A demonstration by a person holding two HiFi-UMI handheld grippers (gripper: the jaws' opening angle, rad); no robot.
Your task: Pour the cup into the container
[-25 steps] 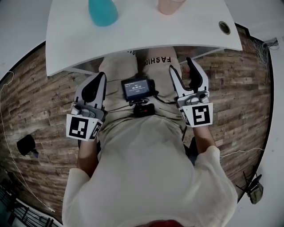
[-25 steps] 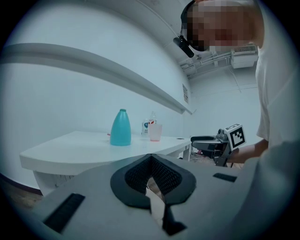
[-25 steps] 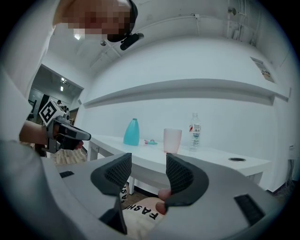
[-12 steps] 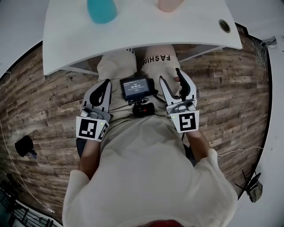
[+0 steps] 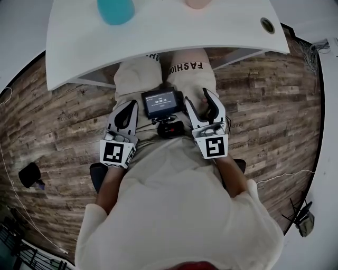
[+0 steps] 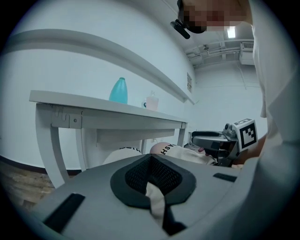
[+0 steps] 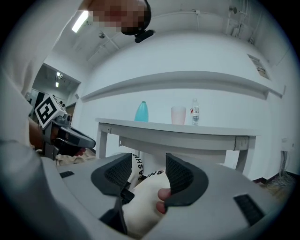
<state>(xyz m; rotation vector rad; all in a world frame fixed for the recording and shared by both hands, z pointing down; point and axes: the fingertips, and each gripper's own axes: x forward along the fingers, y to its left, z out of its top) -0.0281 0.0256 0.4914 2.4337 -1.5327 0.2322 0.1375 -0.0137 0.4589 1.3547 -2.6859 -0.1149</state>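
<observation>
A teal container and a pale pink cup stand at the far side of the white table. They also show as the teal container and the cup on the tabletop in the right gripper view, and as the container and cup in the left gripper view. Both grippers hang low over the person's lap, well short of the table. My left gripper is shut on nothing. My right gripper is open with only the lap behind its gap.
A small screen device lies on the lap between the grippers. A clear water bottle stands beside the cup. The table has a cable hole at its right end. A dark object sits on the wood floor at left.
Both grippers have sunk and drawn in toward the lap and each other, away from the table's front edge. The right jaws stay apart and the left stay together.
</observation>
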